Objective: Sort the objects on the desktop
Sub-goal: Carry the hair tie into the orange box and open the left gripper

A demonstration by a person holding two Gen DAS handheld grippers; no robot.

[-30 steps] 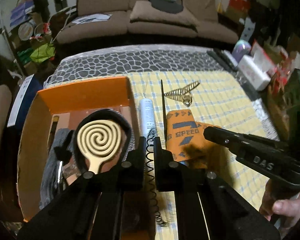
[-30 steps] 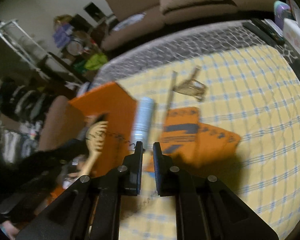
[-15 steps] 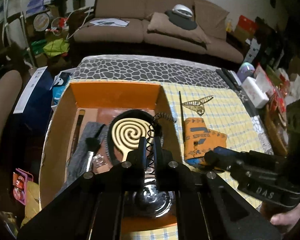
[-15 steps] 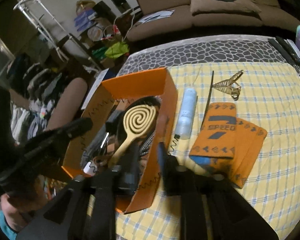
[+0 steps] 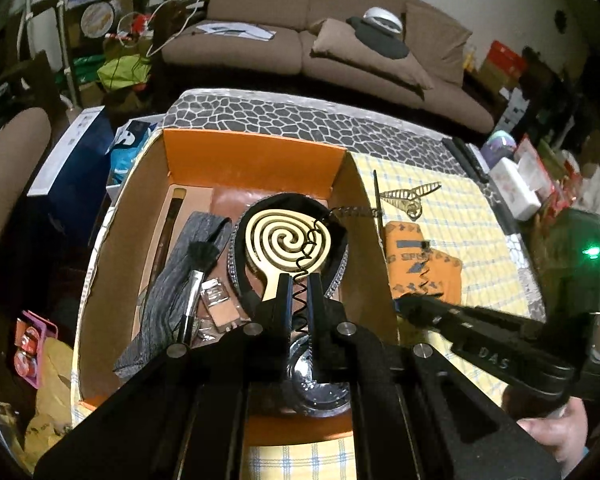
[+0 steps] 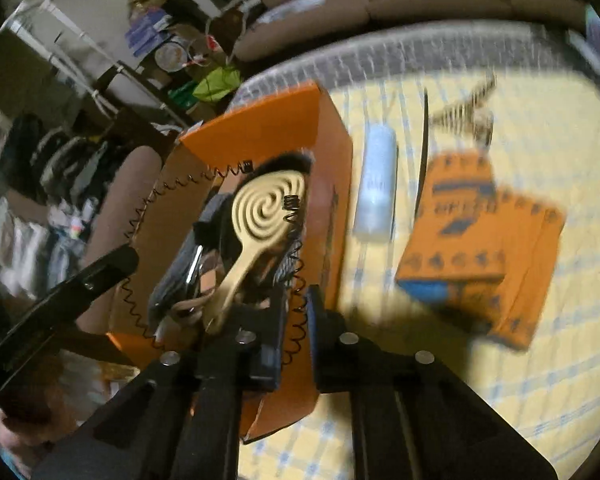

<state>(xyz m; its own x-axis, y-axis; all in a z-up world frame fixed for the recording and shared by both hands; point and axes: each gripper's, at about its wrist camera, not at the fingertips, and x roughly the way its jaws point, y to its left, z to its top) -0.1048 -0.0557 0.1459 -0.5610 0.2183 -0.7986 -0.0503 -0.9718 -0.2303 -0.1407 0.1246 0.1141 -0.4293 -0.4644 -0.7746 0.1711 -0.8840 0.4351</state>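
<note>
Fingers (image 5: 284, 296) of the left gripper (image 5: 299, 300) stood only slightly apart, pinching a black coiled cord (image 5: 302, 300) between them. The right gripper (image 6: 295, 312) showed the same narrow gap, with the cord's coils (image 6: 296, 316) running through it; whether it truly gripped or the cord merely passed through, the blurred view did not settle.

Ahead of and below the left fingers sat the orange box (image 5: 252, 160), already holding a cream spiral-faced brush (image 5: 288, 240), a black headband (image 5: 292, 204), a makeup brush (image 5: 198, 276) and grey cloth (image 5: 168, 288). The cord looped from the left fingertips forward over the brush face.

The step looked like lowering the cord into the box. Doing it well likely meant bringing both ends inside the box walls before letting go, since a springy cord could recoil or drape over the rim. It appeared thin, black, loosely stretched, its coils uneven.

Right of the fingers, outside the box, a pale tube (image 6: 374, 184), an orange packet (image 6: 472, 236) and a gold hair clip (image 5: 410, 196) lay on the checked cloth (image 6: 540, 360), unsorted.
</note>
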